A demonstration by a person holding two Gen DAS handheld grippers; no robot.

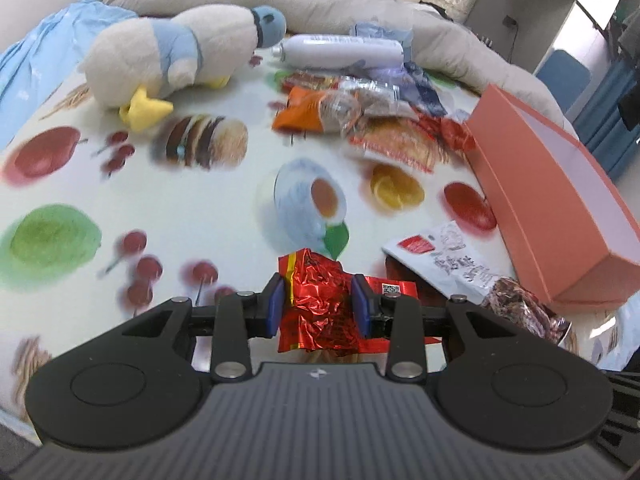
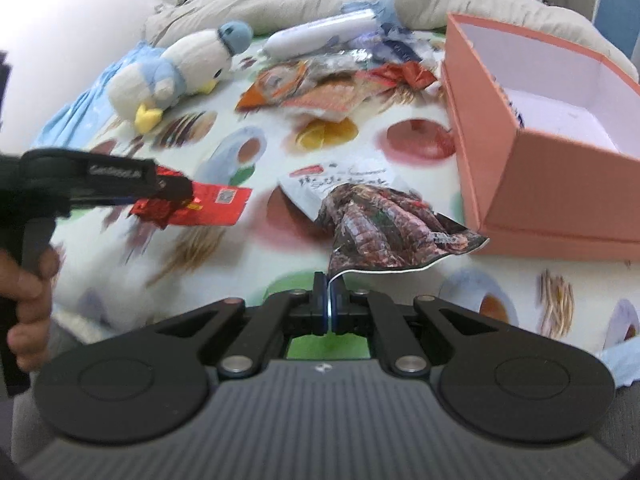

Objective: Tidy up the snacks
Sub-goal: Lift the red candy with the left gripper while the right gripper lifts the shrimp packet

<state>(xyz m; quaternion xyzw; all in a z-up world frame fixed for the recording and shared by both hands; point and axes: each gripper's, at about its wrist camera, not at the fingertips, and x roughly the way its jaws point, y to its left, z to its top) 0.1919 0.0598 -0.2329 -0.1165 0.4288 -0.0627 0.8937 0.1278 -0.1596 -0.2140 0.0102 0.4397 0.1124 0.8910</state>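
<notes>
The left gripper (image 1: 318, 310) clamps a crumpled red snack packet (image 1: 316, 312) and the right gripper (image 2: 330, 304), pinched fully together, holds a dark printed pouch (image 2: 384, 232) by its edge, both lifted over the bed, likely bound for the open pink box (image 2: 560, 184) nearby.

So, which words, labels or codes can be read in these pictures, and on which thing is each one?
No text reads clearly.
Red foil packet in the left gripper: a QR code, print too small.
White and brown snack bag in the right gripper: script too blurred.
Left gripper's side: white lettering, blurred.
White bottle: print illegible.
</notes>
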